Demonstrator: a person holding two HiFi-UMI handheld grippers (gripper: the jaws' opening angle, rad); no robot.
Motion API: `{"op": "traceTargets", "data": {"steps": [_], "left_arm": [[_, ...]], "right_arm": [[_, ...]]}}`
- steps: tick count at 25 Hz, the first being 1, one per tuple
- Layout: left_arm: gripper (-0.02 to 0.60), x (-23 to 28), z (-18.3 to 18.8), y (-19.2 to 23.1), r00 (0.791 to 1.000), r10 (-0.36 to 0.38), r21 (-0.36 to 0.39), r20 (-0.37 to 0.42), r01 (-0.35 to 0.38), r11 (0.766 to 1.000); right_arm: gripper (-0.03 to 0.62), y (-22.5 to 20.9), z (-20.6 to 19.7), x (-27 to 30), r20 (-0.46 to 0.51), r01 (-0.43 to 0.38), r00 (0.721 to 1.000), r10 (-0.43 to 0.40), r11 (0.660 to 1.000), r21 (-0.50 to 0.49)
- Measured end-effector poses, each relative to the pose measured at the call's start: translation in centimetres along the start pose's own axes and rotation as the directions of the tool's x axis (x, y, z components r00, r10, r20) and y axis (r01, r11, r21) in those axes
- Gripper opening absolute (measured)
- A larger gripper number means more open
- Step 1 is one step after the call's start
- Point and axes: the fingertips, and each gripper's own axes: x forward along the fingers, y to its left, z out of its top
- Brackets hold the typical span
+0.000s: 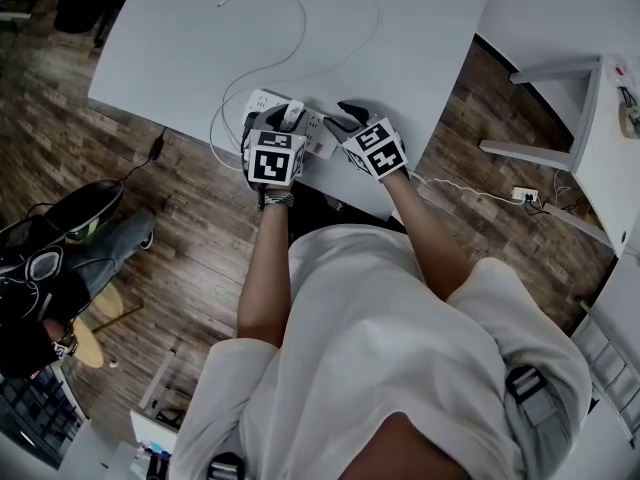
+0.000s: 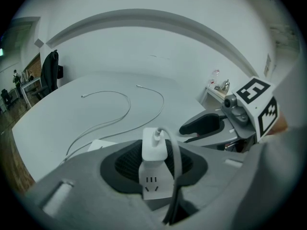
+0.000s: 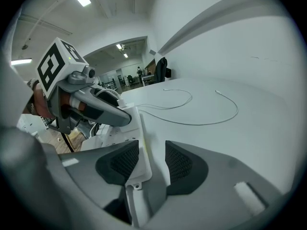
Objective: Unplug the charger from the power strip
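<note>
**Head view: both claws on the strip at the desk's near edge**

Around: white desk [image 1: 180,28] w/ a thin white cable [image 1: 303,38] looping over it. Wood floor [image 1: 200,258] below, a black lead [image 1: 155,148] by the desk's left corner, another person's legs [image 1: 110,243] at left, a floor socket block [image 1: 525,195] at right.

Crowding: the right claw [image 3: 152,159] sits just beside the left claw [image 2: 154,166]. A white lead [image 2: 178,158] arcs from the top of the charger [image 2: 154,147] down its right side, thru the left jaws.

Charger: small white block, upright, seated on the power strip [image 3: 138,174] near the desk's front edge. A free socket face shows just below it.

Left claw: part-closed, pads against the charger's two sides.

Right claw: jaws wide, nothing gripped, straddling the strip's end, left pad over it.
</note>
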Motion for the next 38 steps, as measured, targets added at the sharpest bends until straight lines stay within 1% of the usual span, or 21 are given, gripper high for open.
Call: {"op": "traceTargets", "data": {"steps": [3, 5, 7, 9, 13, 16, 19, 23, 25, 27, 31, 34, 36, 38], "left_arm": [[0.138, 0.27, -0.12, 0.03, 0.999, 0.032, 0.051, -0.036, -0.030, 0.998], [0.138, 0.38, 0.06, -0.08, 0.998, 0.045, 0.087, -0.042, -0.041, 0.995], [0.138, 0.46, 0.17, -0.21, 0.998, 0.047, 0.099, -0.044, -0.043, 0.994], [0.138, 0.40, 0.07, -0.16, 0.998, 0.035, 0.067, -0.046, -0.032, 0.997], [0.140, 0.26, -0.08, 0.04, 0.999, -0.016, -0.017, -0.033, 0.016, 1.000], [0.140, 0.30, 0.01, 0.05, 0.999, -0.032, -0.036, -0.032, 0.031, 0.999], [0.138, 0.28, -0.04, 0.01, 0.998, -0.010, 0.013, -0.058, 0.010, 1.000], [0.138, 0.51, 0.22, -0.11, 0.997, 0.026, 0.109, -0.076, -0.018, 0.994], [0.138, 0.49, 0.20, -0.06, 0.996, 0.027, 0.123, -0.090, -0.016, 0.992], [0.138, 0.53, 0.17, 0.07, 0.997, 0.014, 0.100, -0.082, -0.005, 0.995], [0.138, 0.15, 0.01, 0.09, 0.997, -0.027, 0.011, -0.074, 0.028, 1.000], [0.140, 0.05, 0.04, 0.14, 0.997, -0.052, -0.026, -0.058, 0.050, 0.998], [0.141, 0.04, 0.06, 0.11, 0.997, -0.060, -0.037, -0.055, 0.058, 0.998], [0.140, 0.06, 0.02, 0.05, 0.997, -0.047, -0.015, -0.068, 0.046, 0.999]], "right_arm": [[0.172, -0.06, -0.06, 0.13, -0.007, 0.006, 1.000, -0.006, 1.000, -0.007], [0.167, 0.00, -0.10, 0.13, -0.010, 0.007, 1.000, -0.007, 1.000, -0.011], [0.152, 0.10, -0.16, 0.11, -0.012, 0.006, 1.000, -0.006, 1.000, -0.011], [0.150, 0.12, -0.20, 0.13, -0.014, 0.006, 1.000, -0.006, 1.000, -0.006], [0.155, 0.11, -0.30, 0.18, -0.007, 0.006, 1.000, -0.006, 1.000, 0.012], [0.155, 0.00, -0.30, 0.16, -0.002, 0.010, 1.000, -0.009, 1.000, 0.018], [0.155, 0.04, -0.27, 0.18, -0.006, 0.014, 1.000, -0.013, 1.000, 0.016], [0.153, 0.06, -0.14, 0.19, -0.011, 0.021, 1.000, -0.021, 1.000, 0.011], [0.153, 0.07, -0.06, 0.25, -0.009, 0.023, 1.000, -0.023, 1.000, 0.015], [0.155, 0.03, -0.09, 0.27, -0.006, 0.022, 1.000, -0.022, 0.999, 0.025], [0.170, -0.16, -0.18, 0.14, -0.003, 0.024, 1.000, -0.024, 0.999, 0.044], [0.178, -0.24, -0.16, 0.10, -0.004, 0.028, 1.000, -0.028, 0.999, 0.046], [0.178, -0.28, -0.19, 0.07, -0.002, 0.033, 0.999, -0.033, 0.998, 0.045], [0.178, -0.29, -0.22, 0.06, 0.000, 0.035, 0.999, -0.035, 0.998, 0.044]]}}
